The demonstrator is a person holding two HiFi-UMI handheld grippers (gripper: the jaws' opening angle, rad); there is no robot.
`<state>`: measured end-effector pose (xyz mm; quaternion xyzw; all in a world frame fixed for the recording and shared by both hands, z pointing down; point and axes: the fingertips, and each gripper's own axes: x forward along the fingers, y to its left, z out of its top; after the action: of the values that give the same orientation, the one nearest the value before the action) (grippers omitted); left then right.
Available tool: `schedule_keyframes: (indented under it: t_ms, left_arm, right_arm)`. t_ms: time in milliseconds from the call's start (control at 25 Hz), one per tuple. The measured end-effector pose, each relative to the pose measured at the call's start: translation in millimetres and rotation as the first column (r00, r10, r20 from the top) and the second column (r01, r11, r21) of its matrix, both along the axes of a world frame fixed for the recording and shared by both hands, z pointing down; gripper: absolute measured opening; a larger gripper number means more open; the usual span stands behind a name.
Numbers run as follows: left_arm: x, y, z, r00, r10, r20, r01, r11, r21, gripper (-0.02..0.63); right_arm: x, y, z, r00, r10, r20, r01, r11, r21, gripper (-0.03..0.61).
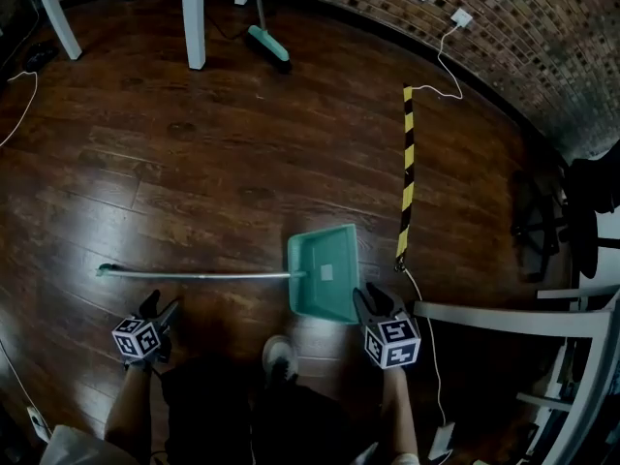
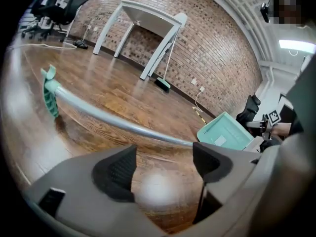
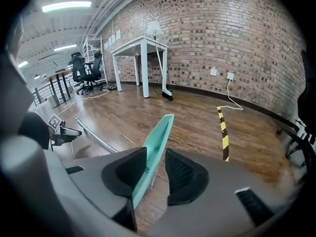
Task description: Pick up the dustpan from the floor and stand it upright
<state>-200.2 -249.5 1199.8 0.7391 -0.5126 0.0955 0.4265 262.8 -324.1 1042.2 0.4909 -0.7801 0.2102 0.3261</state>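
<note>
The dustpan lies on the wooden floor just beside the near end of the striped tape, its grey handle running straight away from the tape. The right gripper sits between pan and tape end, its jaws drawn nearly together on the pan's side wall, which stands between the pads. The left gripper hovers well away from the tape, near the handle's far stretch, jaws wide apart with only floor between them
</note>
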Motion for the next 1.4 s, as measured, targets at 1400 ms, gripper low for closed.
schedule_keyframes:
  t_ms: [1400]
  left_arm:
    - [-13,-129,-185,0.992,-0.094,0.088,0.032,0.840,0.541,0.207]
  right_arm:
    - [43,7,73,0.983,0.181,0.015,-0.181,0.983,0.010,0.170]
